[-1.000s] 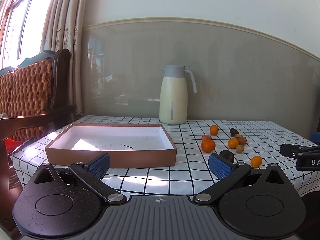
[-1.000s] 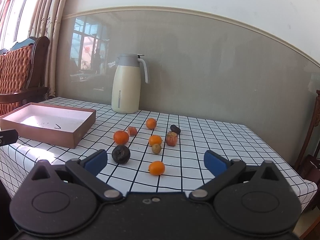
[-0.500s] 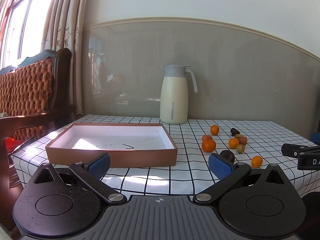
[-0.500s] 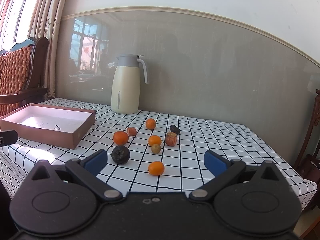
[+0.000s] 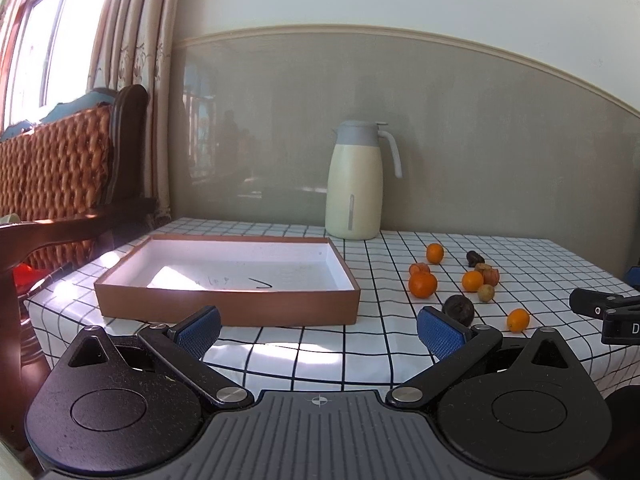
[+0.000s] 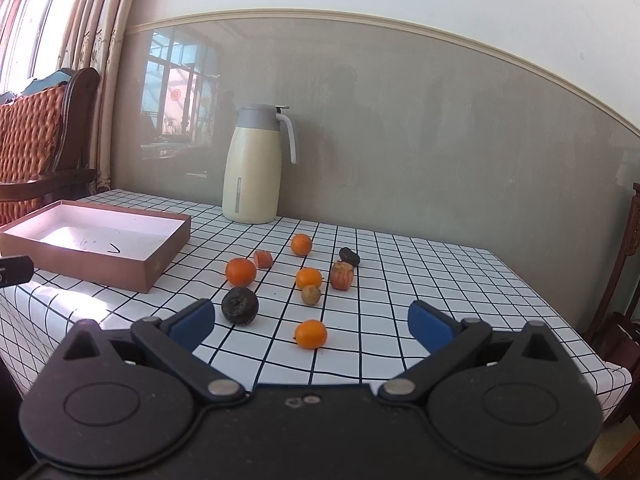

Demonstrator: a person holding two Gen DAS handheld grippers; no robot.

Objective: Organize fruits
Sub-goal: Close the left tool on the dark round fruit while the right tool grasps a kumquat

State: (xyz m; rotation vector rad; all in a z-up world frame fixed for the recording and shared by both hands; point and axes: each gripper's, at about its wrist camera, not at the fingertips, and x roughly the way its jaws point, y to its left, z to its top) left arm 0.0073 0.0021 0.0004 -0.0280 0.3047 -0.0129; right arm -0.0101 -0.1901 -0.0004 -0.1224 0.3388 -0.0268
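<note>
Several small fruits lie loose on the checked tablecloth: a near orange one (image 6: 311, 334), a dark round one (image 6: 239, 306), a larger orange one (image 6: 240, 271), a red-streaked one (image 6: 341, 275) and a small greenish one (image 6: 311, 294). An empty brown box with a white inside (image 5: 228, 276) sits at the table's left (image 6: 96, 240). My left gripper (image 5: 318, 328) is open and empty before the box. My right gripper (image 6: 311, 322) is open and empty, just short of the near orange fruit. Its tip shows in the left wrist view (image 5: 600, 312).
A cream thermos jug (image 6: 252, 168) stands at the back by the grey wall (image 5: 356, 184). A wooden chair with a woven back (image 5: 52, 176) stands left of the table. Another chair (image 6: 624, 320) stands at the right. The table's front edge lies just under both grippers.
Both grippers have crept slightly forward toward the table. Both stay open and empty, and nothing on the table has moved.
</note>
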